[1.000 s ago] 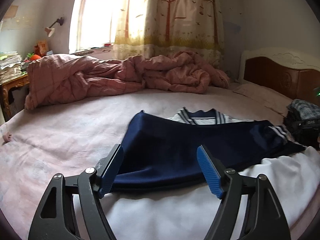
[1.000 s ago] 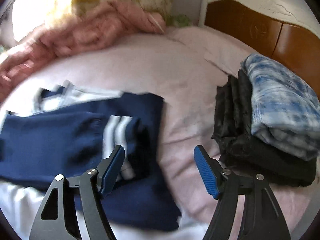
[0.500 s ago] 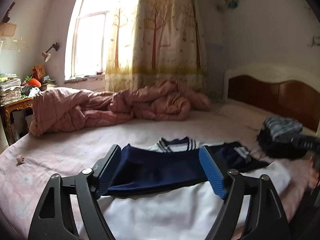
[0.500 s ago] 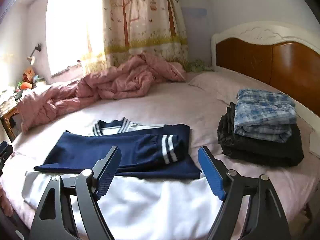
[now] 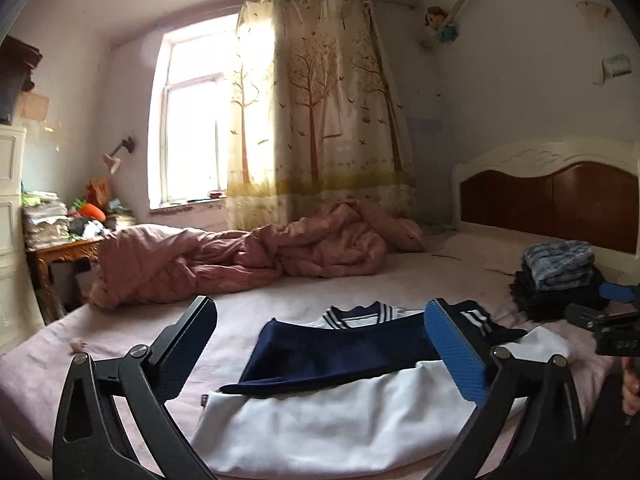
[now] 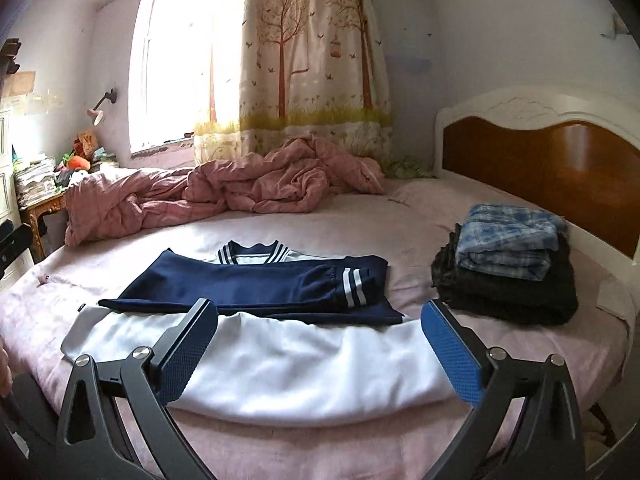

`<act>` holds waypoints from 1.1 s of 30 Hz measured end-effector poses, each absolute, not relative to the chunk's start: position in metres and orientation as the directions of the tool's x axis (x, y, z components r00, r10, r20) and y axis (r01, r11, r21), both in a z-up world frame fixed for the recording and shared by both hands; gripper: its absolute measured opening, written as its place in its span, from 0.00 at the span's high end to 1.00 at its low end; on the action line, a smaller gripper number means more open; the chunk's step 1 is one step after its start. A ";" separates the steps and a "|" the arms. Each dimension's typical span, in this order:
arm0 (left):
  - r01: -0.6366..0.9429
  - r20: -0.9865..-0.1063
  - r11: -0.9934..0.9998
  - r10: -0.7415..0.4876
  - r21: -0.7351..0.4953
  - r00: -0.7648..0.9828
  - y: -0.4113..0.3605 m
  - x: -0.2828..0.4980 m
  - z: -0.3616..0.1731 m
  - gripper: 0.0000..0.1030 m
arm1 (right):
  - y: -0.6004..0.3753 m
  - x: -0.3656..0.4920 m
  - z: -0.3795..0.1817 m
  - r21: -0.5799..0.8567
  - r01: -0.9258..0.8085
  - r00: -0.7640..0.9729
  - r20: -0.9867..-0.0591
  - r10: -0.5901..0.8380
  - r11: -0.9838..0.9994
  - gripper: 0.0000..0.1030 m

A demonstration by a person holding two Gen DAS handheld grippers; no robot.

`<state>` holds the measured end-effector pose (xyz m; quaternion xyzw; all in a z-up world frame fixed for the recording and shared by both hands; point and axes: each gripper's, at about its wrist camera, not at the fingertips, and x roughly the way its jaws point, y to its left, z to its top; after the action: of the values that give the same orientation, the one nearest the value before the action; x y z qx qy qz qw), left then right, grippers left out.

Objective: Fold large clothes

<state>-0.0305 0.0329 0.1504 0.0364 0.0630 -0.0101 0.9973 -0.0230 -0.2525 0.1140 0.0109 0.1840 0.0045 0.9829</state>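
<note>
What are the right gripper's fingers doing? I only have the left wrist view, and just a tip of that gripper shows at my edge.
Observer: The right gripper is open. Its jaws have just been opening, there is nothing between the fingers, and it hovers over the garment's white part.
Operator: The sleeve end is hidden here. How does it lie?
Observer: The navy sleeve is folded across the body. Its striped cuff lies flat, short of the garment's right edge.
Operator: Is the folded stack clear of it?
Observer: Yes. Bare sheet separates the garment from the folded stack.
</note>
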 end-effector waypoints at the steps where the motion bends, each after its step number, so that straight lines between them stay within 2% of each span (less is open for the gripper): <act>1: 0.030 -0.134 0.997 -0.020 0.071 0.991 0.033 -0.030 0.147 0.00 | -0.253 -0.026 0.113 0.029 -0.006 0.932 -0.361 0.016 1.000 0.00; 5: 0.049 -0.201 0.997 -0.037 0.055 0.979 0.033 -0.021 0.129 0.00 | -0.250 -0.033 0.109 0.038 -0.019 0.935 -0.353 0.031 0.999 0.00; 9: 0.080 -0.272 0.995 -0.062 0.056 0.960 0.028 -0.012 0.104 0.00 | -0.239 -0.027 0.099 -0.049 -0.015 0.924 -0.383 -0.005 0.999 0.00; 12: 0.156 -0.329 0.987 -0.133 0.043 0.935 0.024 -0.007 0.079 0.00 | -0.228 -0.022 0.087 -0.095 -0.063 0.911 -0.411 0.018 0.994 0.00; 15: 0.202 -0.404 0.972 -0.137 0.123 0.905 0.015 0.003 0.054 0.00 | -0.207 -0.014 0.064 -0.211 -0.203 0.872 -0.484 0.078 0.956 0.00; 18: 0.234 -0.446 0.948 -0.118 0.215 0.887 0.005 0.010 0.033 0.00 | -0.190 -0.009 0.039 -0.304 -0.287 0.850 -0.518 0.095 0.908 0.00; 23: 0.347 -0.564 0.894 -0.138 0.283 0.814 -0.004 0.016 -0.009 0.00 | -0.174 0.010 0.003 -0.356 -0.308 0.800 -0.599 0.038 0.882 0.00; 25: 0.331 -0.557 0.882 -0.097 0.337 0.825 -0.007 0.018 -0.020 0.00 | -0.166 0.014 -0.010 -0.396 -0.336 0.789 -0.614 0.026 0.855 0.00; 27: 0.316 -0.548 0.886 -0.088 0.338 0.832 -0.007 0.021 -0.023 0.00 | -0.155 0.017 -0.020 -0.465 -0.365 0.792 -0.611 0.006 0.807 0.00; 29: 0.327 -0.575 0.886 -0.087 0.329 0.814 -0.009 0.030 -0.027 0.00 | -0.147 0.022 -0.026 -0.508 -0.366 0.800 -0.599 -0.015 0.780 0.00; 33: 0.312 -0.582 0.865 -0.028 0.393 0.813 -0.011 0.043 -0.036 0.00 | -0.141 0.037 -0.035 -0.482 -0.378 0.765 -0.644 -0.027 0.791 0.00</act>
<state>0.0433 -0.0107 -0.0365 0.2429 0.2916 -0.0923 0.9206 0.0373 -0.1415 -0.0346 -0.3080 0.3283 0.0989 0.8875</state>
